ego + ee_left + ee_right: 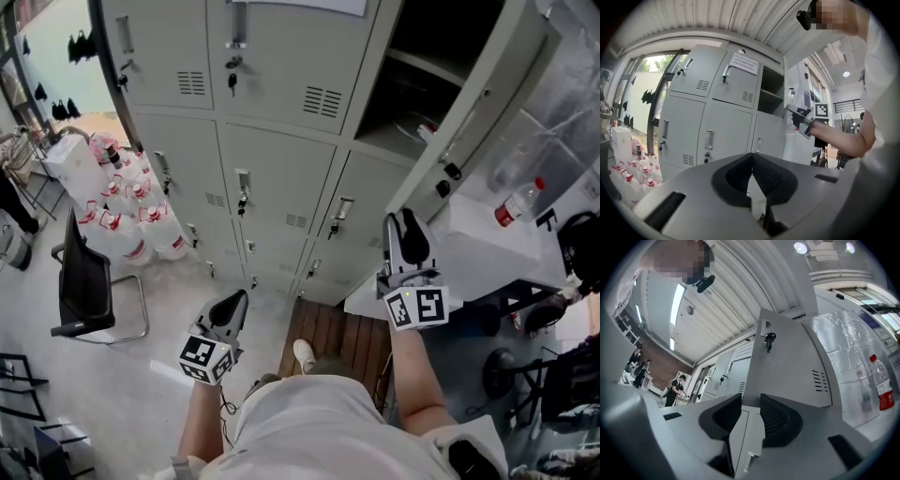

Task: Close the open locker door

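Right gripper view: right hand-held gripper [751,399] released, jaws apart, lined up on the free edge of the open locker door [787,366], apparently to push it shut. Left hand-held gripper [751,157] clenched empty, held clear.

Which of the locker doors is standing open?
The upper right door, swung outward so that its dark compartment and shelf show. All the other doors sit flush and shut.
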Motion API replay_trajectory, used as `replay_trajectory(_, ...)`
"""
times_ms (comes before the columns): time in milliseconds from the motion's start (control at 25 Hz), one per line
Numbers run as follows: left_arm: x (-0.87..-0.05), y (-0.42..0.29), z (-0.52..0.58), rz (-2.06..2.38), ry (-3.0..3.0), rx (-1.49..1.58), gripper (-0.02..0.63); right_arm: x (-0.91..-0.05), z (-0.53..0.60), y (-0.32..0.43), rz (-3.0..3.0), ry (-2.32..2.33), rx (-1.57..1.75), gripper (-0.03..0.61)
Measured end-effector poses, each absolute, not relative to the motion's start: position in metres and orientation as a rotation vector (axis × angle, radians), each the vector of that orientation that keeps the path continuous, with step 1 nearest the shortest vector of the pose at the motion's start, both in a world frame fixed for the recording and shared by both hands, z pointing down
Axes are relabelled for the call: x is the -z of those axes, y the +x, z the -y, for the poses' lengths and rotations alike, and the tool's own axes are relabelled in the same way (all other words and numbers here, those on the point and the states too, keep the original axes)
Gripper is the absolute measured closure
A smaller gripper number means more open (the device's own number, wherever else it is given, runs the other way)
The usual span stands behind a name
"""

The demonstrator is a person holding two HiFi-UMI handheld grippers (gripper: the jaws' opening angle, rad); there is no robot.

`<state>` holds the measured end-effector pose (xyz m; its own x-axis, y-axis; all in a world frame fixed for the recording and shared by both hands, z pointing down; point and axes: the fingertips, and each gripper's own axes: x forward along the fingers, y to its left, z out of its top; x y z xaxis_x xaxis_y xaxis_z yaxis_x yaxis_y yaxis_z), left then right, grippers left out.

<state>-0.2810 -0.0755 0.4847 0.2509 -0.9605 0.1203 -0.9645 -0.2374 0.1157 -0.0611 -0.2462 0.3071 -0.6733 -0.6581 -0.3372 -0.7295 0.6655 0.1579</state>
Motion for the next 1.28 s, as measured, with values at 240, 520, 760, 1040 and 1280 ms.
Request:
replay_trajectory(240, -0.483, -0.287, 0.090, 1.857, 2.327, -0.046, 0.611, -0.306, 0.265, -0.088, -2.645, -1.105, -0.445, 0.449)
replay_trajectory(520, -0.485, -0.295, 0.103, 1.904, 2.278, -0.047, 0.611, -0.301, 0.296, -0.100, -2.613, -1.083, -0.382, 0.518)
replay_trajectory(760, -0.489, -0.303, 0.111, 1.938, 2.232, -0.048, 0.611, -0.301, 0.324, -0.101, -2.606, -1.088, -0.362, 0.526)
replay_trajectory(1040, -0.490, -0.307, 0.125, 1.963, 2.206, -0.053, 0.611, -0.301, 0.344, -0.110, -2.612, -1.064, -0.361, 0.532)
replay_trajectory(1280, -0.491, -0.309, 0.138, 1.979, 2.190, -0.055, 0.611, -0.300, 0.358, -0.116, -2.623, -1.040, -0.361, 0.532)
